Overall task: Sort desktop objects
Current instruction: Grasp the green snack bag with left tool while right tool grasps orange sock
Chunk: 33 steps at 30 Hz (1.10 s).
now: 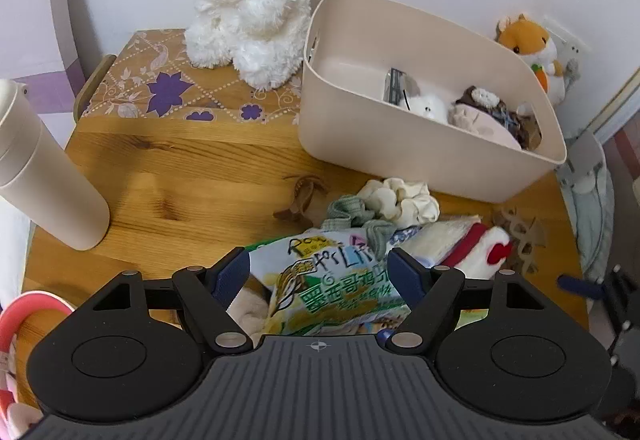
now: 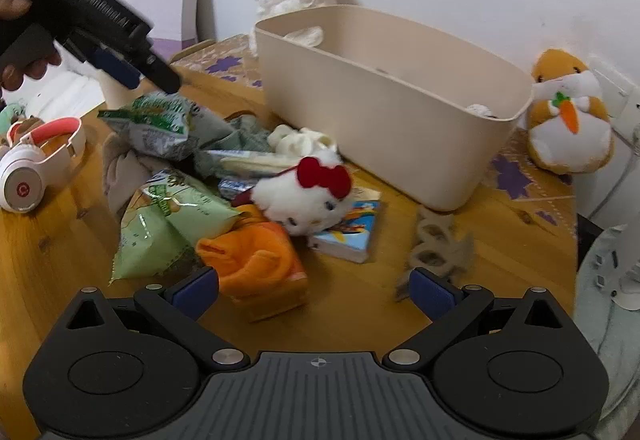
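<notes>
A white wall backs the knotty pine table [image 1: 168, 175] you are working at, with a floral purple-and-tan mat [image 1: 160, 79] along its far edge.

Your left gripper [image 1: 318, 268] has its blue-padded fingers spread wide, one on each side of a crinkly green-and-white snack bag [image 1: 320, 280]; in the right wrist view that gripper hangs just above the bag, and you cannot tell from either view whether the pads touch the foil.

Your right gripper [image 2: 314, 286] is also spread wide and holds nothing. Its left fingertip sits just beside a soft orange cloth pouch [image 2: 256, 260]; its right fingertip overlaps a blurred tan cut-out piece [image 2: 436, 240] lying on the wood.

The pile to be sorted lies in front of the smooth beige plastic bin [image 2: 384, 119]: a second glossy green snack bag [image 2: 168, 224], a fluffy white cat plush with a red bow [image 2: 304, 195] resting on a small colourful booklet [image 2: 352, 228], a cream scrunchie [image 1: 400, 199] and a grey-green knitted piece [image 1: 348, 209]. The bin already holds a few small plush items [image 1: 480, 115].

A woolly white lamb toy [image 1: 252, 7] sits on the mat, an orange hamster plush [image 2: 568, 115] leans by the wall, a matte cream tumbler [image 1: 44, 167] stands at the left, and pink-and-white headphones [image 2: 36, 159] lie near the table edge.
</notes>
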Motion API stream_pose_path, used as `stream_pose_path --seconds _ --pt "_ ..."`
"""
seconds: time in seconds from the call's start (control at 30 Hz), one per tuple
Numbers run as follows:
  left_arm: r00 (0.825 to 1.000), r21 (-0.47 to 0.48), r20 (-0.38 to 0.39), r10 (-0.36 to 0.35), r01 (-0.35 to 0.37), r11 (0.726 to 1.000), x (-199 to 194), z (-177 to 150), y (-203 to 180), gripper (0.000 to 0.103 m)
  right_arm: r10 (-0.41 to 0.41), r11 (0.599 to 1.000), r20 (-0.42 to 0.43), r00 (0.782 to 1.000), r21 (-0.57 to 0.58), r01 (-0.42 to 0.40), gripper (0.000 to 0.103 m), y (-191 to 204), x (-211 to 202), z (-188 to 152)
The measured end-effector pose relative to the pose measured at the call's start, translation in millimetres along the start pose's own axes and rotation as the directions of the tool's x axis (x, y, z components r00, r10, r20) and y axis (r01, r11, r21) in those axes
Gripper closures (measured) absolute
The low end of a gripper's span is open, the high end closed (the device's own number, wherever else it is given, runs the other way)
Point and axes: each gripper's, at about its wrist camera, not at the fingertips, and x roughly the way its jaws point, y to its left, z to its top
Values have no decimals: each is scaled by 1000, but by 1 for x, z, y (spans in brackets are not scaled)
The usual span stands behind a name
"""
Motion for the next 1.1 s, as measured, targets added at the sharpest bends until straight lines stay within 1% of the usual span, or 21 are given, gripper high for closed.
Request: stream_pose_path --seconds 0.13,0.2,0.33,0.4,0.47,0.5,0.63,0.7,0.73,0.8,0.87,0.93,1.1 --pt "1000 -17 -16 5 -5 1000 6 3 -6 26 14 1000 5 1000 -11 -14 0 6 6 5" --pt "999 -28 -38 8 -9 1000 12 3 -7 26 24 999 11 1000 -36 -23 2 11 9 8" --pt "996 -67 -87 -2 -4 998 24 1 -5 26 45 996 -1 999 -80 -45 11 20 14 12" --pt "995 -77 -95 -4 -3 997 28 -1 -5 26 55 994 -12 998 -92 -56 15 23 18 14" --pt "996 -78 -94 -5 -2 997 30 -3 -6 26 65 993 -21 998 -98 -67 24 26 22 15" --pt "996 -79 -94 -5 -2 997 31 -3 -7 26 73 992 -26 997 -100 -75 26 27 23 16" --pt "996 -88 -86 -11 3 996 32 -4 -7 26 96 990 -48 994 -102 -100 46 28 28 16" --pt "997 -89 -81 -17 10 996 32 -6 -6 26 99 989 -42 994 -103 -103 53 28 27 16" --pt "997 -88 -76 -19 12 996 32 -7 -6 27 100 989 -41 994 -101 -104 60 28 27 15" --pt "997 -86 -70 -24 18 996 31 -9 -6 32 100 990 -39 994 -98 -104 66 26 25 14" --pt "997 -92 -64 -31 25 995 30 -10 -6 36 107 989 -35 994 -96 -110 77 23 24 14" --pt "998 -98 -59 -28 22 995 29 -11 -6 38 106 990 -36 994 -94 -108 81 21 22 12" --pt "999 -109 -38 -30 26 994 25 -17 -6 43 98 991 -30 995 -84 -100 84 18 18 9"
